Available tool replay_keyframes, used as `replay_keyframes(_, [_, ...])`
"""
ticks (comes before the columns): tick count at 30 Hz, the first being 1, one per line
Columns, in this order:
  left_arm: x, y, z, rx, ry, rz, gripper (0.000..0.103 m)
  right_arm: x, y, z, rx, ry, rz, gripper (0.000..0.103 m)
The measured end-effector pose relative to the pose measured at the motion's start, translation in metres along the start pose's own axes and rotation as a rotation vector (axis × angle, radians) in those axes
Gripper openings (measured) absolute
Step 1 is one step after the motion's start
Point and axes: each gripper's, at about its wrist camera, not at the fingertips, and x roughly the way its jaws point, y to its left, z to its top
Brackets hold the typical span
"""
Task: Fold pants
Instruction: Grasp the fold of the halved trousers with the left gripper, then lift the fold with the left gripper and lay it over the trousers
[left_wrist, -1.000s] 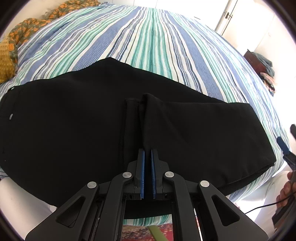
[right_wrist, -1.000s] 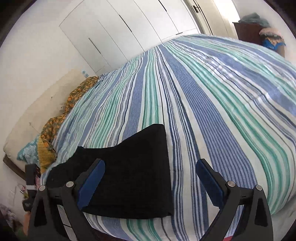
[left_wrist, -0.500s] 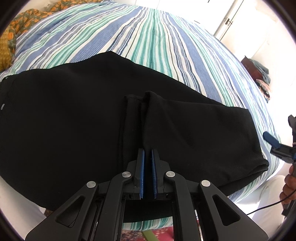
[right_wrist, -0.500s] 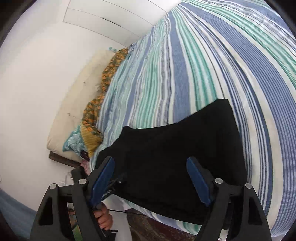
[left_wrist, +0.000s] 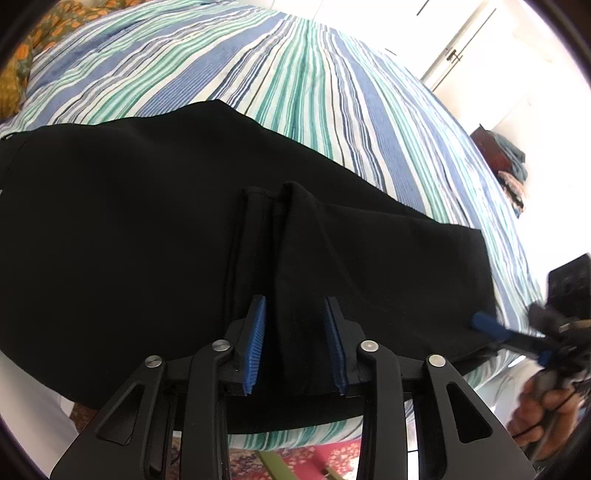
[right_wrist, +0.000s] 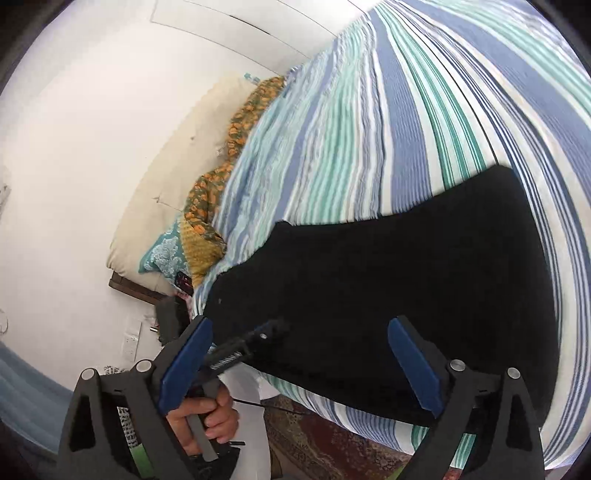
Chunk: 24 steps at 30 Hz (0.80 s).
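Black pants lie folded in half across the near edge of a striped bed. The leg ends lie on top in the middle. My left gripper is open, its blue pads either side of a loose ridge of black cloth. My right gripper is open and empty, over the fold end of the pants. It also shows in the left wrist view, blurred, at the pants' right end. The left gripper shows in the right wrist view, held in a hand.
Orange patterned cloth and a cream pillow lie at the head of the bed. A patterned rug covers the floor below the bed edge. White cupboard doors and piled clothes stand beyond the bed.
My left gripper has opened and let go of the leg ends. My right gripper has swung left and down toward the fold end of the pants.
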Motion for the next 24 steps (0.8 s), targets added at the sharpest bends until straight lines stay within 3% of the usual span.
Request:
replay_keyframes(2, [-0.013, 0.004, 0.000, -0.027, -0.012, -0.026, 0.047, 0.018, -0.018, -0.011, 0.001, 0.044, -0.071, 0.089])
replay_keyframes(4, [-0.033, 0.012, 0.002, -0.043, -0.056, -0.004, 0.072, 0.020, -0.012, -0.014, -0.102, 0.010, -0.106, 0.089])
replay_keyframes(6, [-0.051, 0.030, 0.008, -0.067, -0.106, 0.036, 0.079, 0.023, -0.006, -0.015, -0.122, 0.013, -0.124, 0.093])
replay_keyframes(9, [-0.076, 0.074, 0.023, -0.165, -0.146, 0.087, 0.079, 0.023, -0.006, -0.016, -0.129, -0.010, -0.116, 0.095])
replay_keyframes(15, [-0.133, 0.220, 0.054, -0.560, -0.262, 0.235, 0.081, 0.020, -0.002, -0.023, -0.197, -0.040, -0.122, 0.097])
replay_keyframes(16, [-0.140, 0.249, 0.055, -0.650, -0.258, 0.241, 0.082, 0.020, -0.002, -0.023, -0.199, -0.042, -0.123, 0.097])
replay_keyframes(19, [-0.141, 0.311, 0.047, -0.812, -0.202, 0.166, 0.083, 0.019, -0.001, -0.025, -0.206, -0.047, -0.126, 0.097])
replay_keyframes(21, [-0.134, 0.332, 0.042, -0.828, -0.179, 0.151, 0.083, 0.020, 0.000, -0.026, -0.212, -0.051, -0.135, 0.098])
replay_keyframes(24, [-0.109, 0.341, 0.049, -0.741, -0.117, 0.158, 0.083, 0.021, 0.003, -0.028, -0.228, -0.053, -0.150, 0.100])
